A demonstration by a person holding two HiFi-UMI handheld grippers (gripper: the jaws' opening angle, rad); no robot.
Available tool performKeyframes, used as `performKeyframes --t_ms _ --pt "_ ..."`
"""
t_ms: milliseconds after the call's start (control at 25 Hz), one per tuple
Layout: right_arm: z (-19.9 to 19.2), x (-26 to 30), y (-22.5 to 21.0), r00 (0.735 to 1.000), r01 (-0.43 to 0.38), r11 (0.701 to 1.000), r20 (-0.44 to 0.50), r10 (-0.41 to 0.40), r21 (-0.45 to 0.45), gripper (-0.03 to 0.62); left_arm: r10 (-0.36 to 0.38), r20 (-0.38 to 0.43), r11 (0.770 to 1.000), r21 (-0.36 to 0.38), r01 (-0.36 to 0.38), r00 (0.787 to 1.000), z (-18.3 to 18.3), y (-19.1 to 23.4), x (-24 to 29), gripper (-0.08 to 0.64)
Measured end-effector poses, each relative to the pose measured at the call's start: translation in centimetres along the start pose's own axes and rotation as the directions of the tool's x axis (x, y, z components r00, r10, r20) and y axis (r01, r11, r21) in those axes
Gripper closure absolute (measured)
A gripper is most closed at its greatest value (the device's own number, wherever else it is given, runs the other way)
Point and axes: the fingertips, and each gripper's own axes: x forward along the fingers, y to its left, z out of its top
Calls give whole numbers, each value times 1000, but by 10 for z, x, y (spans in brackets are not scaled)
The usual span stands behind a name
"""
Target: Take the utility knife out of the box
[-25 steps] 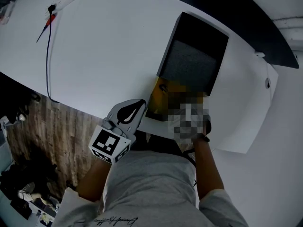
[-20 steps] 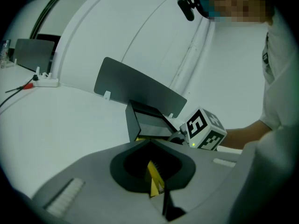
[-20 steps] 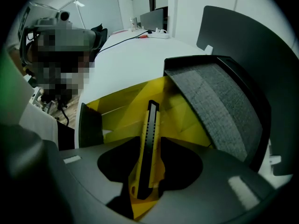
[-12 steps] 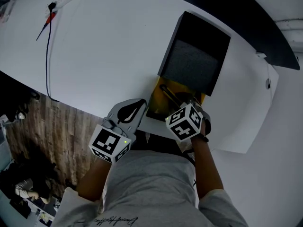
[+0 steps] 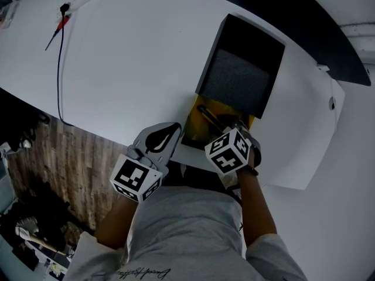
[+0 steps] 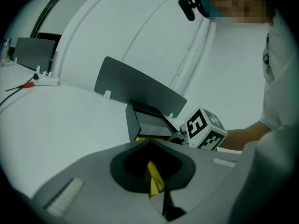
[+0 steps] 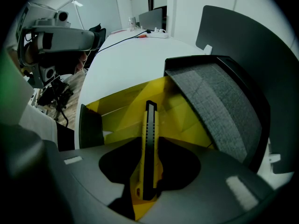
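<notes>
The utility knife (image 7: pixel 150 120) is a slim yellow bar with a black slider strip down its middle and a squared black front end. It is clamped edge-up between the jaws of the right hand-held gripper (image 7: pixel 149 143). Its front end points into the yellow lining of the box (image 7: pixel 117 113), so it sits within the box's outline. I cannot tell whether it touches the lining.

At far left in the head view, a dark cable (image 5: pixel 58 69) runs down the white tabletop (image 5: pixel 135 57), with a red-tipped probe (image 5: pixel 58 31) beside its upper end.

Further right, the left hand-held gripper (image 5: pixel 174 127) sits at the tabletop's near edge, just left of the box (image 5: pixel 193 117). Its own view shows its jaws brought together at the tips. A thin yellow strip shows in the hollow behind them, and I cannot tell what it is.

The box stands open, and its lid (image 5: pixel 234 81), padded with grey foam, is tipped away from the person. In the head view the knife (image 5: pixel 210 116) shows as a dark diagonal bar on the yellow.

The right hand-held gripper (image 5: pixel 233 130) reaches into the near end of the box.
</notes>
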Motion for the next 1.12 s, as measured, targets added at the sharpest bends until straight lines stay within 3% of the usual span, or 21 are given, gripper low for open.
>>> performKeyframes --t_ms 480,1120 --pt "1 -8 2 999 -10 1000 44 9 22 460 1 3 1000 12 -1 1000 3 -3 -3 558" --pt "14 -52 -3 981 -6 998 193 -7 69 460 11 34 998 68 -14 999 24 -22 -14 558"
